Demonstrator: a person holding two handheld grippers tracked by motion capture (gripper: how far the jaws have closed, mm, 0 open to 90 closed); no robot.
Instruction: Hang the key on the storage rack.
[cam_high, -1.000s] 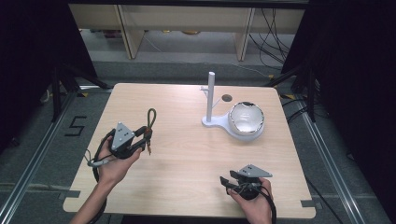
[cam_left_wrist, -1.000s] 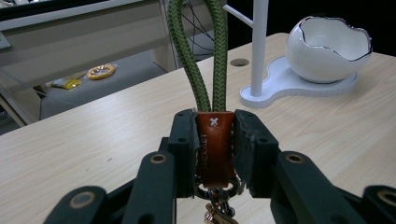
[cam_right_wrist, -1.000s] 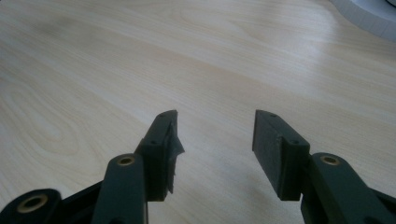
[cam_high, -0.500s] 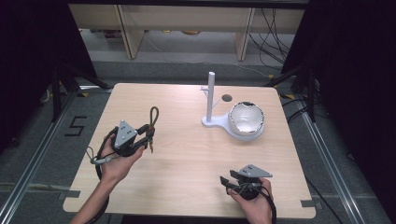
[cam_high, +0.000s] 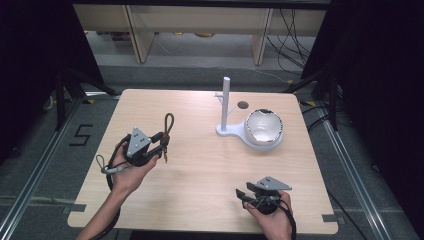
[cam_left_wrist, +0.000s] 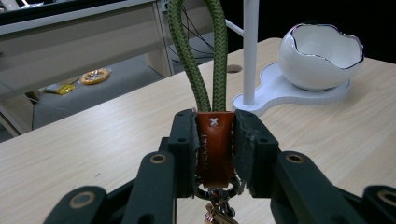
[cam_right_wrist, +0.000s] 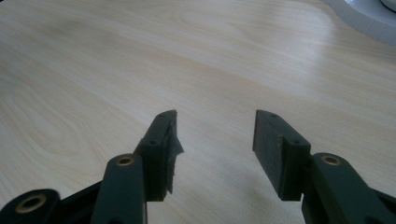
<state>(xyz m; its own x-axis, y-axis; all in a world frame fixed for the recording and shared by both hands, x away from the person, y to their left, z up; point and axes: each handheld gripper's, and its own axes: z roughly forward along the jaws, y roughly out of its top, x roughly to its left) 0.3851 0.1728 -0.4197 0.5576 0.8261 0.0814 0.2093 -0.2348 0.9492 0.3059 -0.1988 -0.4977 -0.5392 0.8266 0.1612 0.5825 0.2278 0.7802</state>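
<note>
A white stand (cam_high: 226, 112) with an eggshell-shaped bowl (cam_high: 263, 127) sits on the wooden table (cam_high: 200, 165).

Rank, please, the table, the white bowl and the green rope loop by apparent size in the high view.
1. Table, by far the largest.
2. White bowl.
3. Green rope loop, thin and smallest, held up in the left claw.

Both grippers are showing black bodies: the left gripper (cam_high: 162, 145) and right gripper (cam_high: 243, 193) are each wearing a grey three-cornered plate and trailing a black cable. Brass-coloured rivets are dotting the jaws' black linkage arms; forearms are bare.
</note>
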